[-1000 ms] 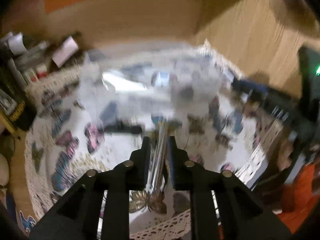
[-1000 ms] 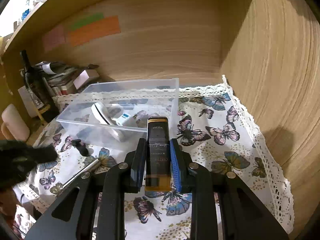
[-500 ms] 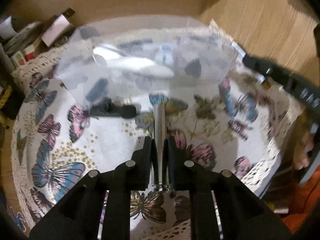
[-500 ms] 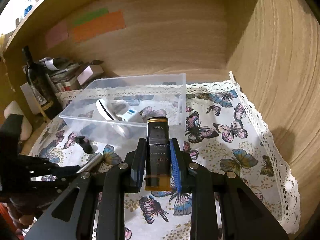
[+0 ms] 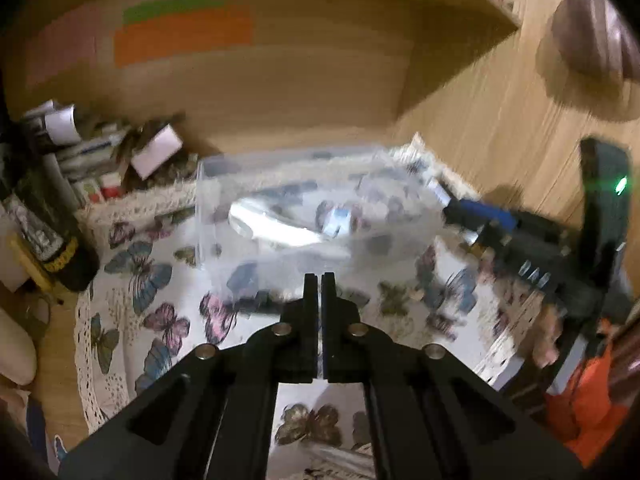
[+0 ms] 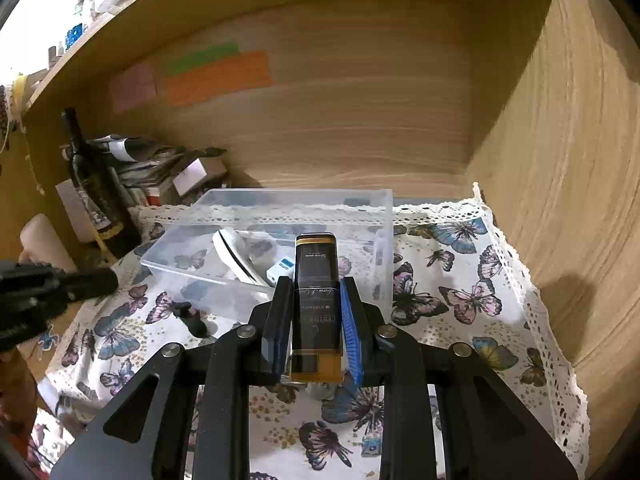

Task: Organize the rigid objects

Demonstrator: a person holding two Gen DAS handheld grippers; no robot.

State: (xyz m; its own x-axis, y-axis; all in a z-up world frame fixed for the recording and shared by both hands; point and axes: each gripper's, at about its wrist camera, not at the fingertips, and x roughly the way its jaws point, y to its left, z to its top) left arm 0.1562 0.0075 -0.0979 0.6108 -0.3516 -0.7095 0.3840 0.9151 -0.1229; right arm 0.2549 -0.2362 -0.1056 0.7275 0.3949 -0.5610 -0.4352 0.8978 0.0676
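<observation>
Rigid objects sit on and around a butterfly-print cloth inside a wooden shelf. At far left a dark wine bottle stands upright beside a heap of papers and small boxes. The left gripper hovers over the cloth with its fingers pressed together; the view is blurred, and it seems to hold nothing. A small black object lies on the cloth just in front of the clear plastic bin. Inside the bin rest a white curved item with a dark stripe and a small white-and-blue piece. At centre the right gripper is clamped on a dark rectangular bottle with an amber base, held above the cloth just in front of the bin's near wall. Lace edging runs along the cloth's right side by the wooden wall.
</observation>
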